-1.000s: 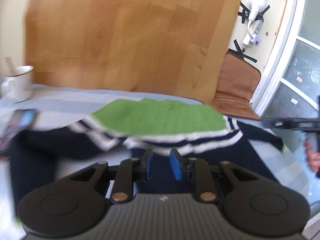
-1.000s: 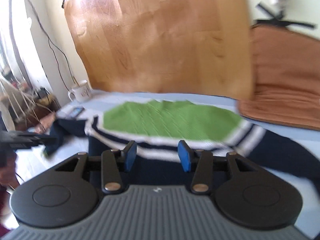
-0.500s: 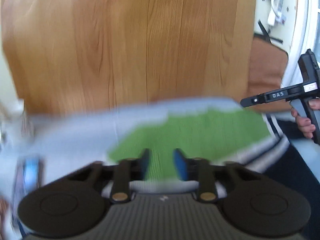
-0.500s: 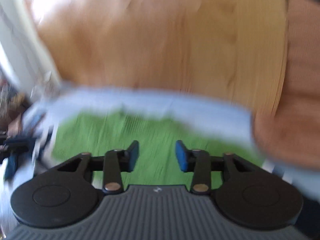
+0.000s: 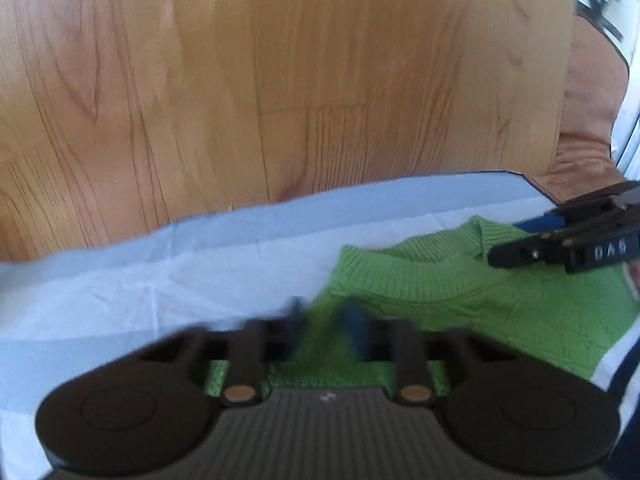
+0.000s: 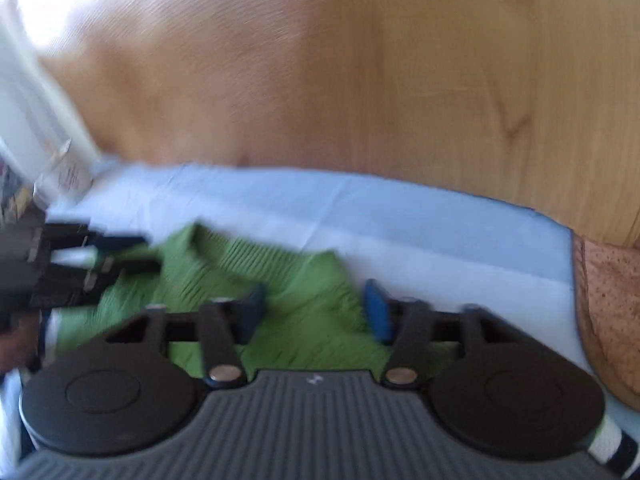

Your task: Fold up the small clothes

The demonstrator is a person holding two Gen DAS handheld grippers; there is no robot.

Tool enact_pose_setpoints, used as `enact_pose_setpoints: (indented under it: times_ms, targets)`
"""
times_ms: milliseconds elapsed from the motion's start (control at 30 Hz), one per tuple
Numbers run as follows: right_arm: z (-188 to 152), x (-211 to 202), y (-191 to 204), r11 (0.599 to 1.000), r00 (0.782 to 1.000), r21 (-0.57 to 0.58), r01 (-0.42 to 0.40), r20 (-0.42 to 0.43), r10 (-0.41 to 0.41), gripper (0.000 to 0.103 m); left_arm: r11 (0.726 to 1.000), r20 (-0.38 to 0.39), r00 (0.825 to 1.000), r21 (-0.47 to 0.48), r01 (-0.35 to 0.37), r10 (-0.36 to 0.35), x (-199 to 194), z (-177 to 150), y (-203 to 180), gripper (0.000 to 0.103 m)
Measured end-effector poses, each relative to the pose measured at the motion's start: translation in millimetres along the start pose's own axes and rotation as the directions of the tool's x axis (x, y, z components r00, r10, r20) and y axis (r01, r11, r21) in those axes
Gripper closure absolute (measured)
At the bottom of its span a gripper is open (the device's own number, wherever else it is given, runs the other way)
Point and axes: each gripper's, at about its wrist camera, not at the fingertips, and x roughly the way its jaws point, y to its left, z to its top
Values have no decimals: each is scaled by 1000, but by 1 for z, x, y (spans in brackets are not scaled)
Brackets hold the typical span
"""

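A small knitted sweater, green at the shoulders with white and navy stripes lower down, lies flat on a light blue sheet. Its ribbed green collar (image 5: 420, 276) faces the far wooden board. My left gripper (image 5: 326, 320) is open and empty, low over the sweater's left shoulder (image 5: 332, 304). My right gripper (image 6: 314, 310) is open and empty over the right shoulder (image 6: 320, 280). Each gripper shows in the other's view: the right one (image 5: 560, 240) at the collar's right end, the left one (image 6: 100, 256) at its left end.
The light blue sheet (image 5: 160, 280) covers the surface up to a wooden board (image 5: 280, 80) standing behind it. A brown cushion (image 6: 608, 300) lies at the right edge. A white mug (image 6: 68, 172) stands at the far left, blurred.
Both grippers have moved forward from the sweater's navy hem, over the green part, to the shoulders by the collar. The right jaws have opened wider. Nothing was gripped.
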Motion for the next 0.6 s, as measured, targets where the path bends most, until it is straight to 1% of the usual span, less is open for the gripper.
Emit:
enact_pose_setpoints:
  times_ms: [33,67,100,133,167,200,233,267,300,333,367,400,433,467,500,533,567,600]
  targets:
    - [-2,-5,9,999,1000,-40,16,16,-15,84,1000,19,1000,9,-25,25,-2,-1,-4,94]
    - [-3,-9,18,994,997,-91,65,57,-60,85,998,34,998,22,-58,57,-2,0,-12,94]
    - [-3,-14,28,980,987,-149,132,113,-116,85,995,52,994,41,-94,92,-1,1,-14,94]
    - [-1,-19,35,960,970,-194,200,180,-165,86,990,78,989,56,-130,125,-1,3,-20,95]
    - [1,-24,35,946,951,-209,249,240,-197,86,985,107,982,66,-161,153,-1,5,-28,95]
    - [3,-27,35,936,930,-200,289,290,-225,86,980,135,975,70,-189,178,-3,8,-30,95]
    - [5,-25,36,923,909,-199,330,330,-253,86,973,158,965,68,-220,207,0,11,-35,96]
    - [5,-18,34,907,896,-209,365,343,-282,86,962,179,952,68,-263,247,4,14,-41,97]
    - [4,-6,27,900,899,-218,377,320,-300,86,952,181,943,71,-297,281,10,18,-43,97]
    - [2,8,23,899,906,-217,381,283,-315,86,950,152,944,66,-304,291,20,21,-42,97]
    - [-2,21,19,896,912,-223,383,243,-329,86,954,105,952,54,-296,289,32,22,-40,97]
    - [-7,31,16,892,914,-230,390,216,-344,86,954,70,953,44,-297,294,44,20,-38,96]
    - [-7,29,16,890,909,-227,396,232,-346,83,948,92,946,51,-315,310,42,16,-37,96]
    - [-4,25,13,900,911,-199,388,228,-343,78,947,98,945,53,-318,312,41,18,-39,92]
    - [-1,22,8,911,916,-167,378,211,-341,75,942,103,939,41,-332,327,40,19,-39,91]
    - [0,20,5,916,918,-148,374,198,-343,66,938,100,934,30,-346,342,39,20,-39,91]
    - [-1,15,6,915,915,-131,381,198,-352,57,937,86,934,15,-349,347,37,20,-35,91]
    - [-1,6,7,918,912,-112,380,209,-352,56,942,75,939,-10,-336,336,30,20,-31,91]
